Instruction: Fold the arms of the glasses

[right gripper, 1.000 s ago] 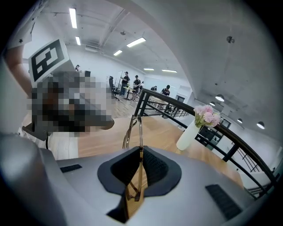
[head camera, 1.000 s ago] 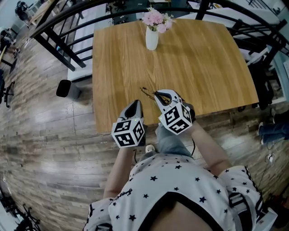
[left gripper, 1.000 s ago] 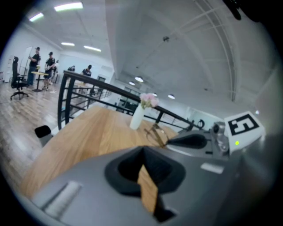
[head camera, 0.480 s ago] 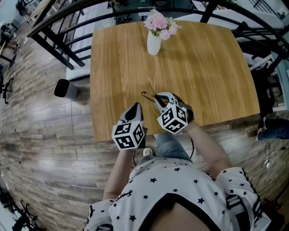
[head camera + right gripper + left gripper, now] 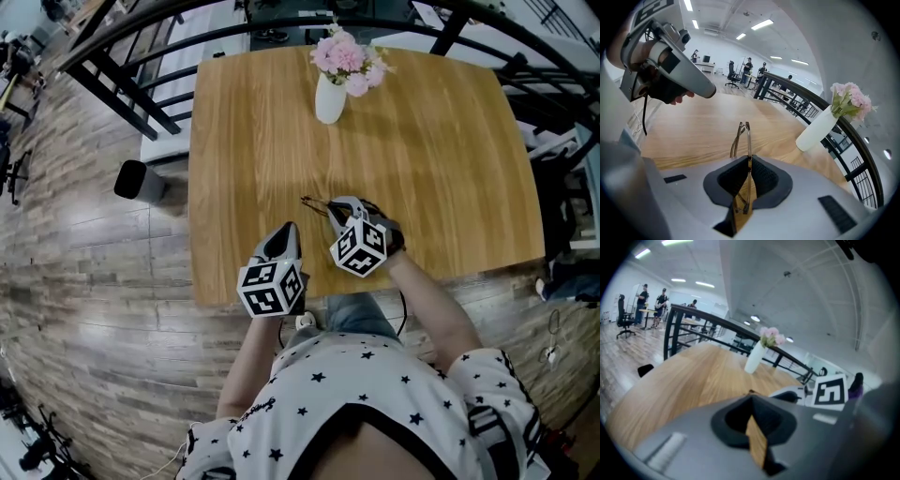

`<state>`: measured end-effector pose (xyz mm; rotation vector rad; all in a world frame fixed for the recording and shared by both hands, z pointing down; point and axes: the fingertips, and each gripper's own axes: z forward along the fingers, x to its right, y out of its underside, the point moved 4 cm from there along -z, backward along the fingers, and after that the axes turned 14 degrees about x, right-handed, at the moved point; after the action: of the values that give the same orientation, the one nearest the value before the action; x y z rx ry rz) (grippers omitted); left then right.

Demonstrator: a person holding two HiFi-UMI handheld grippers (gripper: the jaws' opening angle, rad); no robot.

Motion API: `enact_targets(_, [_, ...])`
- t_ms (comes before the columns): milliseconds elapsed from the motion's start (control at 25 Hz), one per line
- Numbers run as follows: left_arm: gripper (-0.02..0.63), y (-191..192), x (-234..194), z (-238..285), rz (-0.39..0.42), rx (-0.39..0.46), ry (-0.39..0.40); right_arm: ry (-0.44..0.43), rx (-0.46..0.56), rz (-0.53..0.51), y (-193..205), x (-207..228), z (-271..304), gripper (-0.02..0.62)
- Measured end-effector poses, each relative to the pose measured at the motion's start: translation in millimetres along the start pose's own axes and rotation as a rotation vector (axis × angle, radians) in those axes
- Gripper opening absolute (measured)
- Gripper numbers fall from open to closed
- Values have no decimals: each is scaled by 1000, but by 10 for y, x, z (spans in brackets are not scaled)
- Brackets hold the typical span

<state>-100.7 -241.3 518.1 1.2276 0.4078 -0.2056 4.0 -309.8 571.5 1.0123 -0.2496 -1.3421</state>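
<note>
the right tool (image 5: 749, 158) is pinching the glasses (image 5: 748, 139), gripping the thin metal frame edge-on so the rest sticks out ahead of its jaws, just above the near part of the desk (image 5: 422, 150). the left tool (image 5: 752, 397) hangs just to its left, jaws pressed together with nothing between them – only a sliver of wood shows through the slit.

whether the arms already lie against the frame i cannot tell; in the right gripper view two thin lines run close together. the step in hand looks to be swinging an arm in. to do it well, the right tool should hold the frame firm and level while the left comes in from the side and nudges the arm near its tip, slowly, along the hinge's own swing and not across it — the wire looks easy to bend.

the desk is pale grained wood, carrying only a white vase (image 5: 329, 98) of pink flowers (image 5: 349, 56) near the far edge. around it are a plank floor (image 5: 94, 272), a black railing (image 5: 670, 333), and a large bright hall with people (image 5: 749, 65) far off.
</note>
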Motion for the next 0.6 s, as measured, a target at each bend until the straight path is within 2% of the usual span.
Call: enact_targets(600, [8,66,-94,62,-31,-5,-35,-57,-25,-99,16,-150,146,21])
